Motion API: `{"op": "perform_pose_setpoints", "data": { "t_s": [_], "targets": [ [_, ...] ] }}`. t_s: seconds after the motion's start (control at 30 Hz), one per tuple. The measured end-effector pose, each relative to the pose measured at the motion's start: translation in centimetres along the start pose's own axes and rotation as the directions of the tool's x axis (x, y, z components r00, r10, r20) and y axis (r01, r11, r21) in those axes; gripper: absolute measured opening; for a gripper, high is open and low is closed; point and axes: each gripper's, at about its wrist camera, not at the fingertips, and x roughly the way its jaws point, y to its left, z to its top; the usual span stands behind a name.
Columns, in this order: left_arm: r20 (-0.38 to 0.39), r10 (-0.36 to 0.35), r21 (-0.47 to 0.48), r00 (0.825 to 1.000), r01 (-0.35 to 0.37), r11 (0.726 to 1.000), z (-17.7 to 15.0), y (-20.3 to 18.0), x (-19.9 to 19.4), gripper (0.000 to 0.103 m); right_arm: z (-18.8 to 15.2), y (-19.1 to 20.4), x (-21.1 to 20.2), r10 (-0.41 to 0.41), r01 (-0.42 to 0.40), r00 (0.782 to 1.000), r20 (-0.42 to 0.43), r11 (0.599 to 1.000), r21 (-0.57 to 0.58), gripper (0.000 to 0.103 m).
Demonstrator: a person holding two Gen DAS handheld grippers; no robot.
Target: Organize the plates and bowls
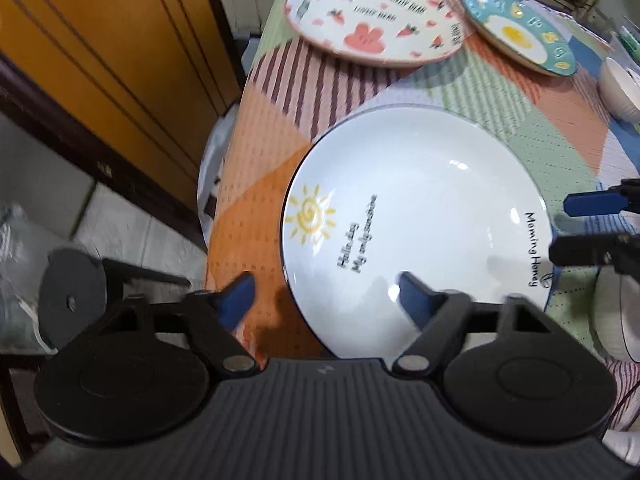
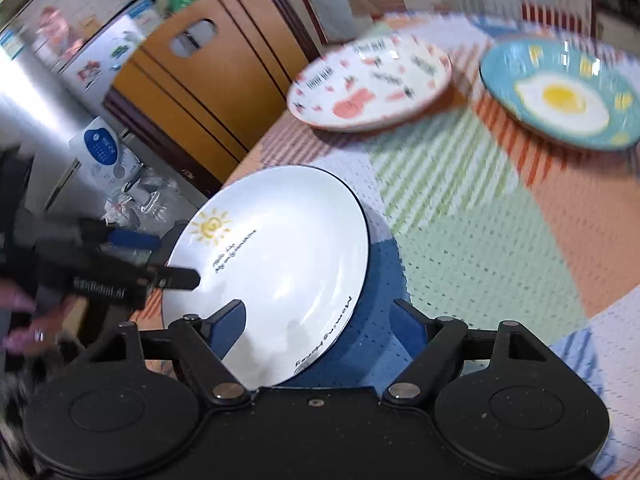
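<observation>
The round white ceramic plate with a yellow sun drawing (image 1: 416, 216) lies near the corner of the table under its patchwork cloth (image 2: 480, 216), with the left gripper (image 1: 326, 300) and the right gripper (image 2: 320, 320) each straddling its rim, jaws parted and pressing nothing. Farther back sit two more plates, a pink rabbit-print plate (image 1: 372, 20) and a blue fried-egg plate (image 2: 560, 96), blurred in the right view. Two white bowls (image 1: 620, 88) are cut off at the frame's right edge.

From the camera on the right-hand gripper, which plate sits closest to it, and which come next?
1. White sun plate, directly at the right gripper, its rim between the open jaws.
2. Pink flower plate, far side, left.
3. Blue egg plate, far side, right; nearly level with the pink one.
</observation>
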Motion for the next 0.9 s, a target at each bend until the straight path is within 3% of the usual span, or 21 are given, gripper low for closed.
{"op": "perform_pose_setpoints", "data": {
  "t_s": [0.13, 0.2, 0.27, 0.33, 0.5, 0.63, 0.73, 0.9],
  "targets": [
    [-0.038, -0.019, -0.023, 0.999, 0.018, 1.000, -0.4, 0.5, 1.1, 0.050, 0.1, -1.3, 2.0, 0.011, -0.006, 0.998, -0.065, 0.997, 0.078, 0.065],
    [-0.057, -0.019, -0.031, 0.998, 0.017, 0.999, -0.6, 0.5, 1.5, 0.033, -0.3, -1.5, 2.6, 0.016, -0.009, 0.997, -0.078, 0.996, 0.089, 0.055],
    [-0.060, -0.043, -0.060, 0.997, 0.039, 0.997, -0.6, 0.8, 1.5, 0.030, -0.5, -1.6, 2.9, 0.019, -0.012, 0.997, -0.075, 0.996, 0.091, 0.045],
    [-0.058, -0.050, -0.081, 0.997, 0.045, 0.996, -0.6, 1.1, 1.5, 0.028, -0.6, -1.5, 3.1, 0.022, -0.015, 0.996, -0.085, 0.996, 0.086, 0.018],
    [-0.039, -0.053, -0.112, 0.998, 0.048, 0.993, -0.7, 1.2, 1.6, 0.028, -0.2, -2.0, 3.3, 0.040, -0.033, 0.996, -0.082, 0.996, 0.081, 0.017],
    [-0.035, -0.044, -0.079, 0.998, 0.041, 0.996, -0.7, 0.8, 1.6, 0.029, 0.0, -2.3, 3.3, 0.054, -0.050, 0.995, -0.084, 0.997, 0.055, 0.018],
    [-0.047, -0.066, -0.075, 0.997, 0.062, 0.995, -0.5, 0.8, 1.5, 0.029, 0.2, -2.6, 3.2, 0.078, -0.075, 0.991, -0.105, 0.997, 0.034, 0.018],
    [0.006, -0.109, -0.068, 0.994, 0.109, 0.992, 0.2, 0.0, 0.2, 0.028, 1.1, -3.6, 1.5, 0.106, -0.104, 0.991, -0.085, 0.994, 0.028, 0.018]
  ]
}}
